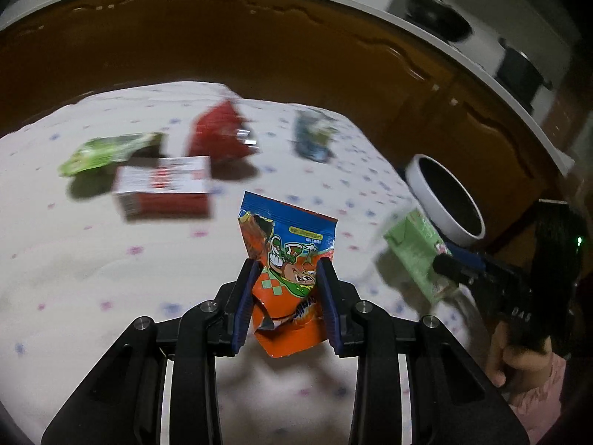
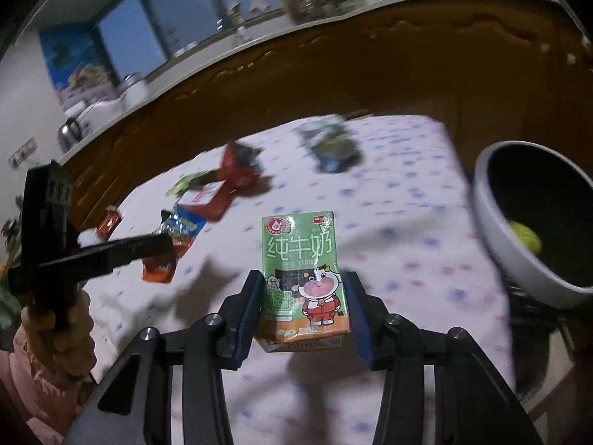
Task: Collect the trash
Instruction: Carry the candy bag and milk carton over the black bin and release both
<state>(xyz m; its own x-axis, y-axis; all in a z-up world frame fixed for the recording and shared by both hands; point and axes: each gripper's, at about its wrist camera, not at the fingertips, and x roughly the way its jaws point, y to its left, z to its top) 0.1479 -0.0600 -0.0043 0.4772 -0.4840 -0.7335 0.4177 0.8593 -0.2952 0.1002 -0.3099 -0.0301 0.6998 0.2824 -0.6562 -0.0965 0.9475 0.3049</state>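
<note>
Gripping snack wrapper (image 1: 287, 278), milk carton (image 2: 302, 278)

The left tool (image 1: 287, 265) grips an orange snack packet (image 1: 287, 256) above the tabletop (image 1: 92, 259). Near the far edge lie a green wrapper (image 1: 107, 152), a red-and-white box (image 1: 163, 187) and a red bag (image 1: 218, 135). The right tool (image 1: 450, 269) holds a green carton (image 1: 417, 252) beside a white bin (image 1: 444, 196).

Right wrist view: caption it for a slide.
Right gripper holds a green milk carton above the floral tablecloth, beside the white bin.
</note>
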